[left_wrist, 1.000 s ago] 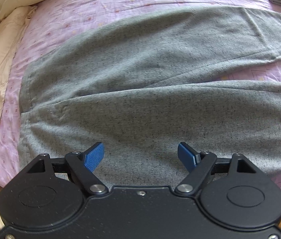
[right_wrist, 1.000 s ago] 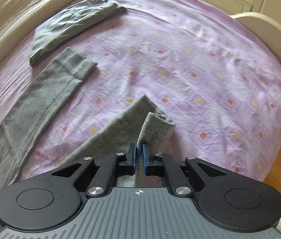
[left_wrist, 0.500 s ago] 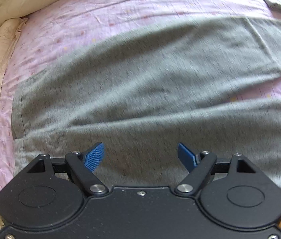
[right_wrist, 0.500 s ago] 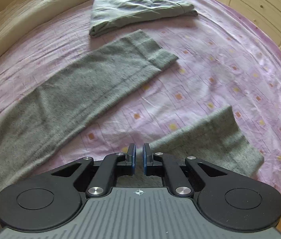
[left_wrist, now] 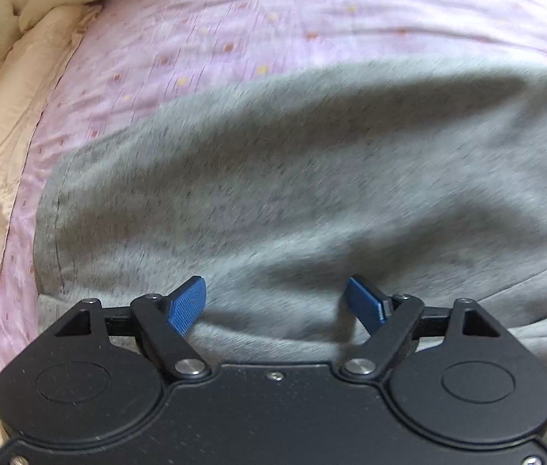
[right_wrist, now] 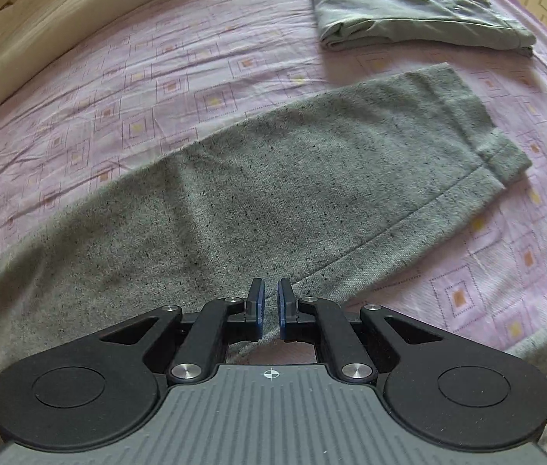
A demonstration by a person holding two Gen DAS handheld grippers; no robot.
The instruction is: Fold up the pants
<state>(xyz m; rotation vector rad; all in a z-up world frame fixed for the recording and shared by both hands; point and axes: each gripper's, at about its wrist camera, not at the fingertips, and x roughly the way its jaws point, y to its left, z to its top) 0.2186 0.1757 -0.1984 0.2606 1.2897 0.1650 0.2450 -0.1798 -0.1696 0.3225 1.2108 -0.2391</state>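
Soft, light grey pants (right_wrist: 273, 193) lie limp across the bed (right_wrist: 157, 77). On my right gripper (right_wrist: 269, 310) the jaws pinch a leg edge. On my left gripper (left_wrist: 277, 306) the jaws are opening, empty, above the waist end, where the waistband looks like the best hold.

**Inspector:** Garments on the bedsheet (right_wrist: 149, 77)?

**Assistant:** Two. One pair of grey speckled pants (right_wrist: 273, 193), spread out, and one folded grey-green garment (right_wrist: 409, 4) beyond the leg's end.

**Inspector:** Trouser legs showing?

**Assistant:** One full leg with its hem in the right wrist view, plus a strip of grey cloth at the lower right edge; whether that is the second leg cannot be told.

**Inspector:** Bedding?

**Assistant:** One pink patterned sheet. Cream pillows (left_wrist: 21, 124) show in the left wrist view; their number is unclear.

**Inspector:** Tools?

**Assistant:** Two: the left gripper (left_wrist: 276, 304) and the right gripper (right_wrist: 270, 308), each with two blue pads.
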